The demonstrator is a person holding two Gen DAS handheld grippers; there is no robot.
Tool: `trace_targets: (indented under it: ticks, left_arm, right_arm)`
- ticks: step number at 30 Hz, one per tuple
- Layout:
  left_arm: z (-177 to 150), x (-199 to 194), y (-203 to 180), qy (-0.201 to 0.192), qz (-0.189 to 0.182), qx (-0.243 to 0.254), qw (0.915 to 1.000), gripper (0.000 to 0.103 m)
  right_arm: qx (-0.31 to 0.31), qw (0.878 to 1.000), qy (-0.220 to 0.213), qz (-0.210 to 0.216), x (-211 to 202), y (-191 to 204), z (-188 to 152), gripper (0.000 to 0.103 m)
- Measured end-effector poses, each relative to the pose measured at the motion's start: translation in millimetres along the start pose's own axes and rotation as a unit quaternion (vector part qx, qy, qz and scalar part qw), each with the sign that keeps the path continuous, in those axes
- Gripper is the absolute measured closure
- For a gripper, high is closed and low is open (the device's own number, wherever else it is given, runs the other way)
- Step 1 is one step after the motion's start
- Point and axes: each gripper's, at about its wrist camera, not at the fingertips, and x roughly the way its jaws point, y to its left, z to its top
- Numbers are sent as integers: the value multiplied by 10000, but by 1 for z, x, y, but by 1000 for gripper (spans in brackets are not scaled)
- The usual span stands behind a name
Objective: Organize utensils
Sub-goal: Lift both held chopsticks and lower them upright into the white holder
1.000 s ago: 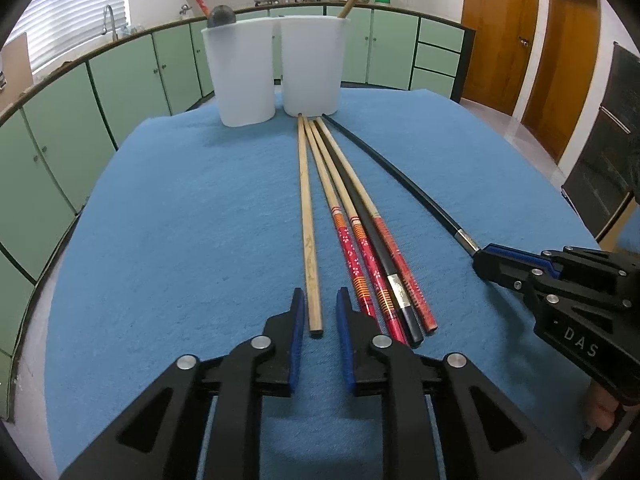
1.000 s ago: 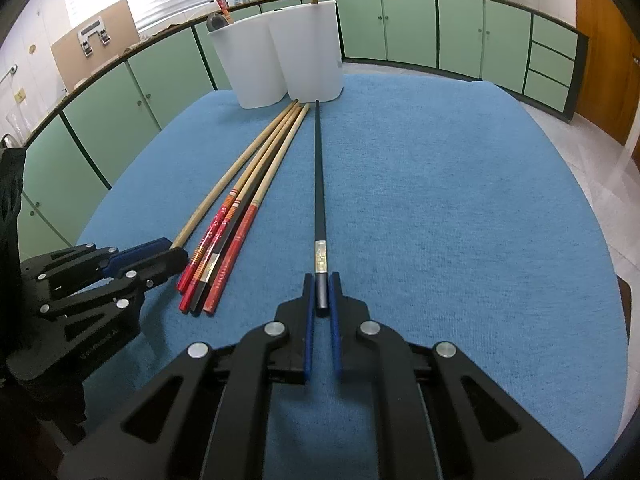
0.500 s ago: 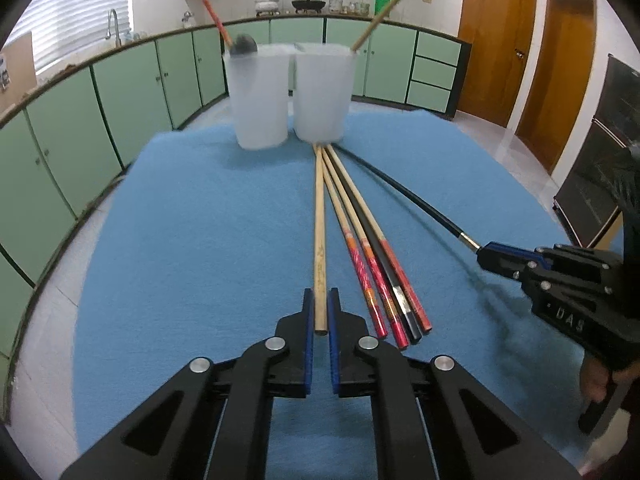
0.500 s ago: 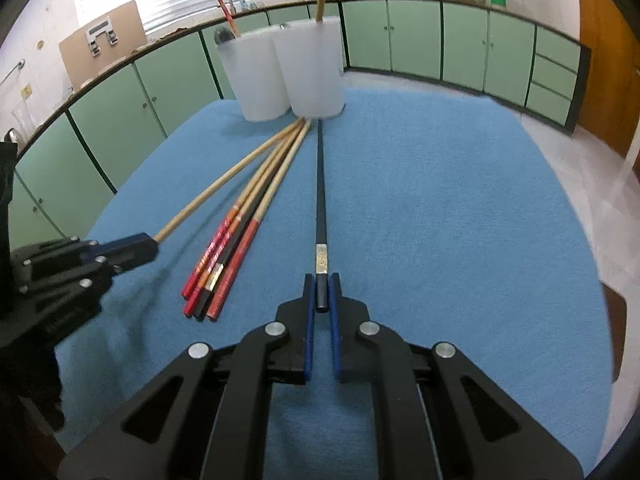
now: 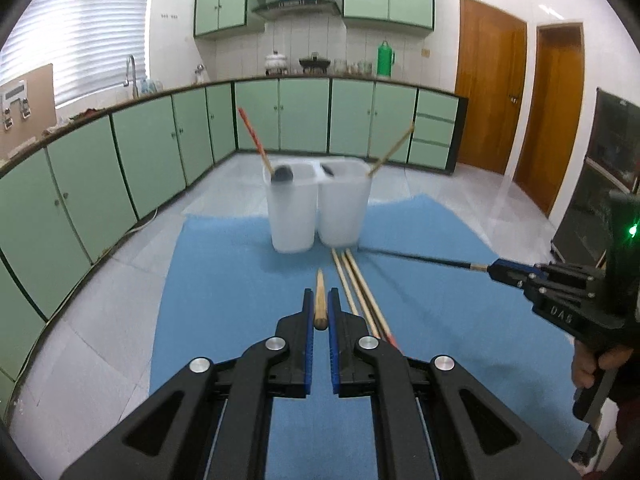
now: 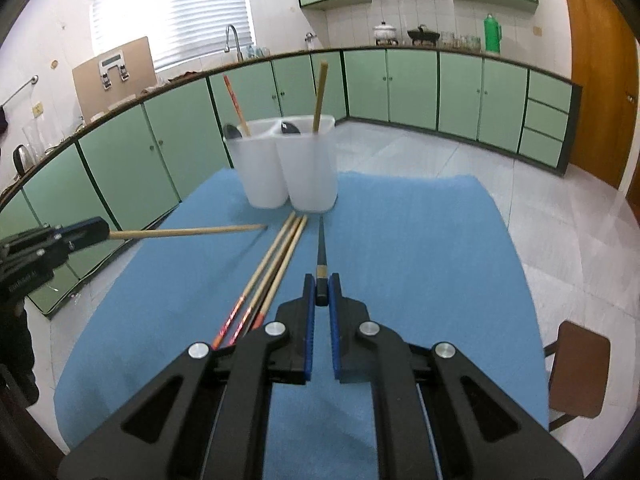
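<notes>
- The left tool (image 5: 319,312) pinches the thick end of a long plain wooden chopstick (image 5: 319,300)
- The stick is off the blue cloth on the worktop (image 5: 224,280), and its thin tip points at the two white plastic cups (image 5: 318,204) straight ahead
- The right tool (image 6: 321,295) pinches the end of a long thin black chopstick (image 6: 321,256), also lifted and pointing at the cups
- Both sticks lie long-ways toward the cups, so I think each one must tip up to drop in
- The left tool looks nearer the left cup, the right tool nearer the right cup
- More red and wood chopsticks (image 6: 276,256) lie flat on the cloth between the two tools
- Each cup already holds a stick and a dark spoon, which could get in the way
</notes>
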Motion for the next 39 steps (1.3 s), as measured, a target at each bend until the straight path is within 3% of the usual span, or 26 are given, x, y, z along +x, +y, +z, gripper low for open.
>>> trace_targets:
  ticks: [7,14,26,33,39]
  left_arm:
    - [28,-4,3,-335,-59,91,9994,97]
    - [58,4,5,-570,-118,231,9980,97]
    - [98,-3,7,-958,-265,407,9942,97]
    - [142,-22,4,-1618,-197,569,9850,97]
    - [173,-6,7,-1762,-117,642,9822,97]
  right_arm:
    - [5,9994,-220,285,-13,-2,32,97]
    - [-145,9974,-510,480,-29,-2,87,97]
    - [-372,9936,-552,912,-40,5,151,97]
    - [-485,9861,-1174,1075,-61,12,208,97]
    - [-500,9813,-1645,864,-53,12,258,97]
